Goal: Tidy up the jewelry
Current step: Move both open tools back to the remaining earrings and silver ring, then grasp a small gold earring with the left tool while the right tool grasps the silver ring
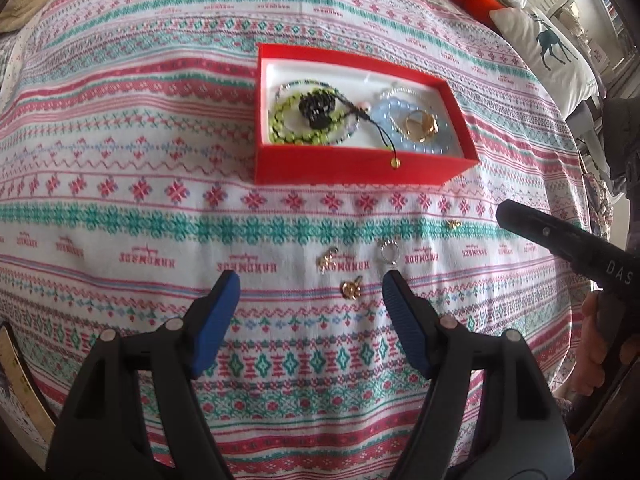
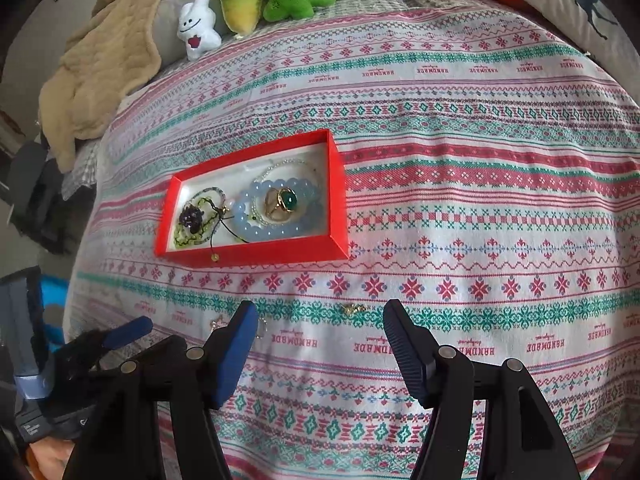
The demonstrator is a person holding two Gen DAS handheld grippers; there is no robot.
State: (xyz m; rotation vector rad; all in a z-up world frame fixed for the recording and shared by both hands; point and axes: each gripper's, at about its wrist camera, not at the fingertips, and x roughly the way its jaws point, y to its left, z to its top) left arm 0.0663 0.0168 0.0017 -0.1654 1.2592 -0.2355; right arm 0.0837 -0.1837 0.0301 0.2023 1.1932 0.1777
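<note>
Blue ribbed pads line both grippers, and each pair of jaws stands spread wide with nothing between them. Nearest the left gripper [image 1: 311, 280], on the knit-patterned bedspread [image 1: 120, 184] in pink, teal and white, lie the loose pieces not yet put away: a small round gold charm [image 1: 351, 288] just ahead between the pads, a gold clasp-like trinket [image 1: 326, 259] a little beyond it, a thin silver ring [image 1: 388, 249] by the right pad's tip, and a tiny gold star-shaped stud [image 1: 453, 223] off toward the right gripper [image 2: 320, 312], which hovers near that stud. The likely step is picking one of these up; they are small and flat on soft cloth, so the pads should come down straddling the piece and close slowly, catching metal rather than fabric. Farther on sits the shallow red cardboard box [image 1: 360, 168] with a white lining, already holding a green beaded bracelet [image 1: 288, 120], a pale blue beaded bracelet [image 1: 400, 120], gold rings [image 1: 420, 125] and a dark beaded cluster whose cord hangs over the front wall.
</note>
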